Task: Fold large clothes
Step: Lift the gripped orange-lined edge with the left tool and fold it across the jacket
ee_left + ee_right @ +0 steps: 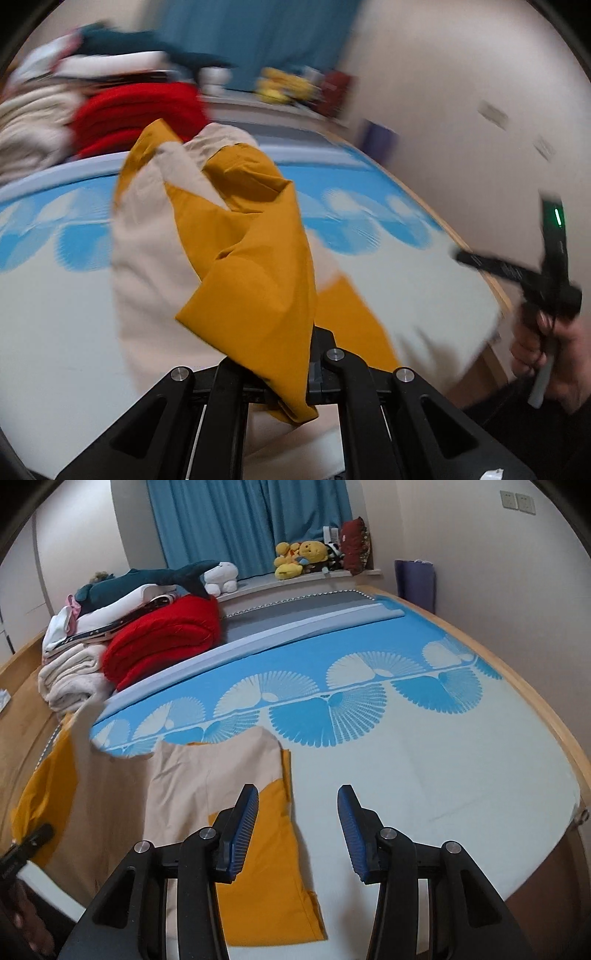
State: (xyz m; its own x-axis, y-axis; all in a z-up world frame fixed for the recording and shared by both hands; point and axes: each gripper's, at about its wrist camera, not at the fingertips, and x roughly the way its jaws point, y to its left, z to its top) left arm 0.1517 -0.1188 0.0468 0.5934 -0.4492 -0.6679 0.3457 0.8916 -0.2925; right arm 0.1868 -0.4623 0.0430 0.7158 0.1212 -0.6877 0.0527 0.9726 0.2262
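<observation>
A large mustard-yellow and beige garment hangs bunched in front of the left wrist camera. My left gripper is shut on a yellow fold of it and holds it lifted above the bed. In the right wrist view the rest of the garment lies flat on the bed's near left part, and one part rises at the far left. My right gripper is open and empty just above the bed, its left finger over the garment's yellow edge. It also shows at the right of the left wrist view.
The bed has a blue and white patterned sheet and a wooden frame. A pile of folded clothes, with a red blanket and white towels, sits at the far left. Plush toys line the window ledge under blue curtains.
</observation>
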